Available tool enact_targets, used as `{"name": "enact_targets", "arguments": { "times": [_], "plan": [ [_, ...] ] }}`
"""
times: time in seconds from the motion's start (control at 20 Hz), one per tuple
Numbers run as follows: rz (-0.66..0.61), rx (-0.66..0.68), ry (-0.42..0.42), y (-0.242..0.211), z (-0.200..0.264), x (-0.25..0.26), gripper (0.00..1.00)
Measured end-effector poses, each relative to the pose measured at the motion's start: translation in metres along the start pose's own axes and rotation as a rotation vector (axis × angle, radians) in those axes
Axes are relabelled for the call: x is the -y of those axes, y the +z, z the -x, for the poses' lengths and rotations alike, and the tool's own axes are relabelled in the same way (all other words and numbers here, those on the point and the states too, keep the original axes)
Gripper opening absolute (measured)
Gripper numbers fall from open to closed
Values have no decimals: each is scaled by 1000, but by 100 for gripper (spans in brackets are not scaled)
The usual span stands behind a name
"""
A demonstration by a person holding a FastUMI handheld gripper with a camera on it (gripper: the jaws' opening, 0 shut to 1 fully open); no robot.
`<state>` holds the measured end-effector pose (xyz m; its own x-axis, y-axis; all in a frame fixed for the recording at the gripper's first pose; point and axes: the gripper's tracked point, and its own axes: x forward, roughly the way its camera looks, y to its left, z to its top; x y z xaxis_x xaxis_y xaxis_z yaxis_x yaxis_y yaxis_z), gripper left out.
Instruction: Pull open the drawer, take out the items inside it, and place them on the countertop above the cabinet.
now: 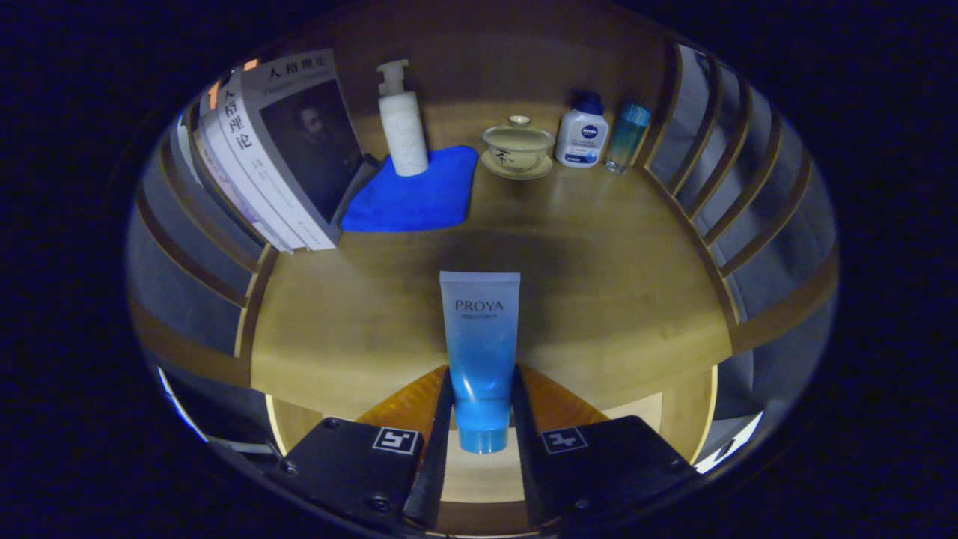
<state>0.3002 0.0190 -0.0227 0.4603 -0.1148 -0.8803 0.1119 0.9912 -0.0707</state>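
You've got the tube (480, 352) clamped between the gripper (481, 408) fingers, both pads pressed flat against its lower body, cap end pointing back toward you at 6 o'clock and the flat crimped end sticking out to 12. It's a soft plastic squeeze tube, pale at the crimp and fading to a deeper glossy blue down by the round cap. It sits out over the front edge of the countertop (599, 299), which is smooth light wood with a faint grain and slatted rails on both sides; can't tell if the tube is touching the wood or just held above it.

Your fingers are dark and blocky with orange wedge sections, running straight and level toward 12.

Further out on the countertop: at 11 o'clock from the tube a fuzzy blue cloth (415, 195) lies flat with a tall white pump bottle (402, 123) standing on it. At 10 o'clock a few books (281, 150) lean against the rail. At 12 to 1 there's a glazed lidded cup (518, 146) on its saucer, then a squat white bottle (582, 135) with a dark cap, then a blue glass (627, 135).
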Motion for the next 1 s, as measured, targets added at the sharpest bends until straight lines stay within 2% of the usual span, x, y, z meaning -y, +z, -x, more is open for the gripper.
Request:
{"name": "enact_targets", "arguments": {
  "times": [0.45, 0.7, 1.0],
  "plan": [
    [-32, 3, 7, 3, -14, 7, 47],
    [-53, 22, -2, 3, -11, 9, 63],
    [-30, 136, 37, -2, 23, 6, 63]
  ]
}}
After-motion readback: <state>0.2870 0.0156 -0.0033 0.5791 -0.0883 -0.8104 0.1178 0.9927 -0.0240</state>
